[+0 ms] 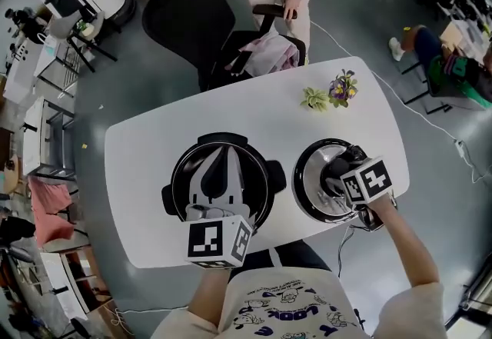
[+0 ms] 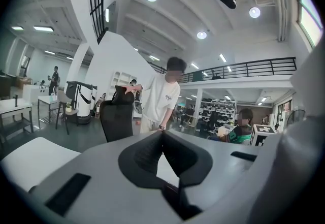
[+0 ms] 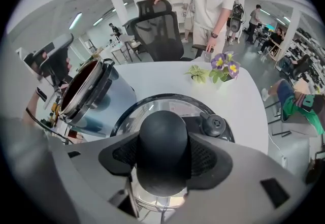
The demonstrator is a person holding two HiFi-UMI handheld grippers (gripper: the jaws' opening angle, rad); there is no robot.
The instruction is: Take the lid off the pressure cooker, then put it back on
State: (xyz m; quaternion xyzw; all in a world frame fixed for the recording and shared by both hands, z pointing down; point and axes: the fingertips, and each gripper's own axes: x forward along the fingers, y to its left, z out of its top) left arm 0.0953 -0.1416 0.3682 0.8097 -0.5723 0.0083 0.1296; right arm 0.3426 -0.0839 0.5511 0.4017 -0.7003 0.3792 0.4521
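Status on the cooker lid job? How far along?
Done: the lid is off and the cooker stands open on the table. In hand: the right gripper is clamped on the lid's knob, with the lid low beside the cooker; I cannot tell whether it rests on the table. The left gripper is shut and empty. Left: put the lid back on the cooker.

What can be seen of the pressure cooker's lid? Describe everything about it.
The lid is round, shiny metal with a dark rim, a black domed knob at its centre and a small black valve beside it. It is off the cooker, top side up and level, to that pot's right over the white table; whether it rests there or hangs just above is unclear. The right gripper has its jaws closed on the knob from both sides.
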